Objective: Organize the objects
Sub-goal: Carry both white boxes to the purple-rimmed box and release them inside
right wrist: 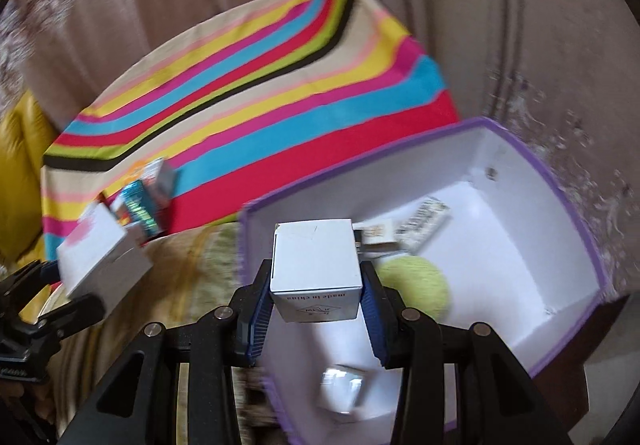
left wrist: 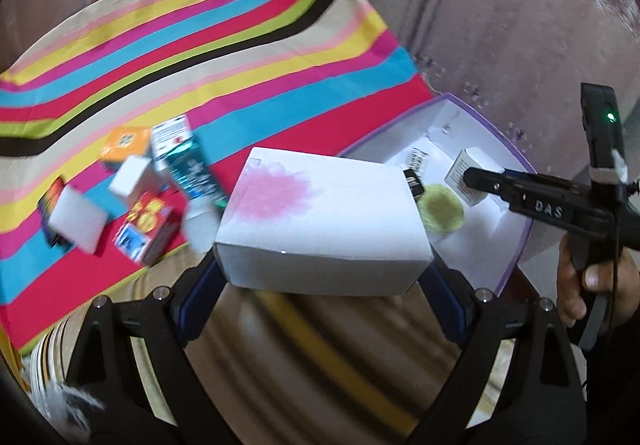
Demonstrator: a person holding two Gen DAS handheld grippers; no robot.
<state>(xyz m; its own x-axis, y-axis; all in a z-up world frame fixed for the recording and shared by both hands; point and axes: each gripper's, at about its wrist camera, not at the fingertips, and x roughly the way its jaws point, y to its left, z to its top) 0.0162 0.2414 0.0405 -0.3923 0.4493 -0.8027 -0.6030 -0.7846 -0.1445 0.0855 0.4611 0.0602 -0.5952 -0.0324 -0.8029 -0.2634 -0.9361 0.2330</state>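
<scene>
In the left wrist view my left gripper is shut on a large white box with a pink flower print, blue pads on its two sides, over the near edge of the striped cloth. My right gripper is shut on a small white cube box printed "made in china". It hangs above the near left corner of the purple-rimmed white bin. The left wrist view shows that small box over the bin. The flower box appears at the right wrist view's left edge.
Several small cartons and a teal box lie on the cloth at the left. Inside the bin are a green round pad, flat packets and a white box. A hand grips the right tool. Curtains hang behind.
</scene>
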